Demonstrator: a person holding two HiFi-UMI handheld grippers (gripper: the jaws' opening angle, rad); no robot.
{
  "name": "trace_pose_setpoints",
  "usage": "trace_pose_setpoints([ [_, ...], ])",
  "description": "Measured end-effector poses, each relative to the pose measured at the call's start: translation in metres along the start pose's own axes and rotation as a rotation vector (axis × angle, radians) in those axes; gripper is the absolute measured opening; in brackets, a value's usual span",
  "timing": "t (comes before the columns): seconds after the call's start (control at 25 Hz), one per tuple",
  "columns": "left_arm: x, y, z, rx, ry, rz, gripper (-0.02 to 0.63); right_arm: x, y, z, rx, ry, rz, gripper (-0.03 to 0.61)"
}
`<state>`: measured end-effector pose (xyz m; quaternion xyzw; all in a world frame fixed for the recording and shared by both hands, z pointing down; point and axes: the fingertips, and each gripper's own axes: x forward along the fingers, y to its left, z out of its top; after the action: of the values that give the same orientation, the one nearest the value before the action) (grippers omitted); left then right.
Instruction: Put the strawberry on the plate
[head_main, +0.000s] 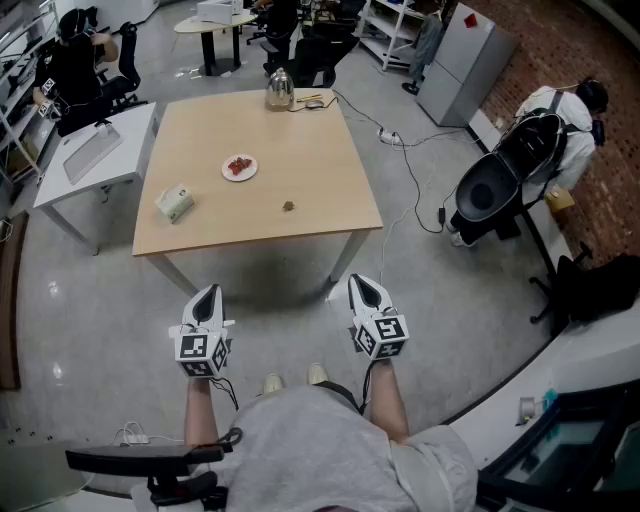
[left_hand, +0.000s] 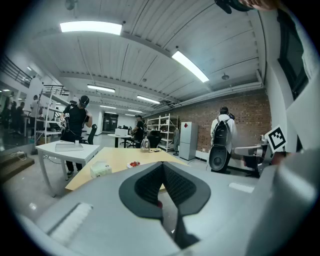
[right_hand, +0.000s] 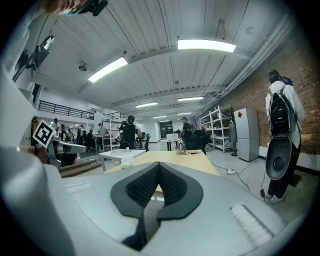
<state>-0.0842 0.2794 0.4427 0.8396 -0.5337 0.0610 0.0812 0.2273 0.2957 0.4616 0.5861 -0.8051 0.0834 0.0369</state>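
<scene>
The tabletop is showing a pale wood tone against the grey floor. The plate is gleaming white and carrying red pieces. A small thing is looking dark brown. The box is showing pale green and white. The left gripper and right gripper are wearing light grey shells, black ribbed fingers and black-and-white square markers. The wall is showing red-brown brick.

Left gripper, right gripper: pale grey shells, black ribbed pads, tapering toward worktop. White cube with black square markers at each rear, away from worktop. Thin black cables behind. Grey short-sleeved shirt, pale shoes.
</scene>
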Motion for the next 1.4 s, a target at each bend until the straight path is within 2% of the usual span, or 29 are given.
trace_pose_setpoints([
  [0.52,-0.005,0.018,-0.003,0.006,-0.004,-0.032,0.02,0.003,0.019,-0.001,0.022,-0.012,-0.035,0.006],
  [0.88,-0.017,0.036,-0.017,0.019,0.006,-0.074,0.02,0.0,0.057,-0.014,0.027,0.009,-0.06,0.006],
  [1.4,0.006,0.064,-0.025,-0.005,0.024,-0.049,0.02,0.045,0.062,-0.017,0.013,0.037,-0.027,0.006],
])
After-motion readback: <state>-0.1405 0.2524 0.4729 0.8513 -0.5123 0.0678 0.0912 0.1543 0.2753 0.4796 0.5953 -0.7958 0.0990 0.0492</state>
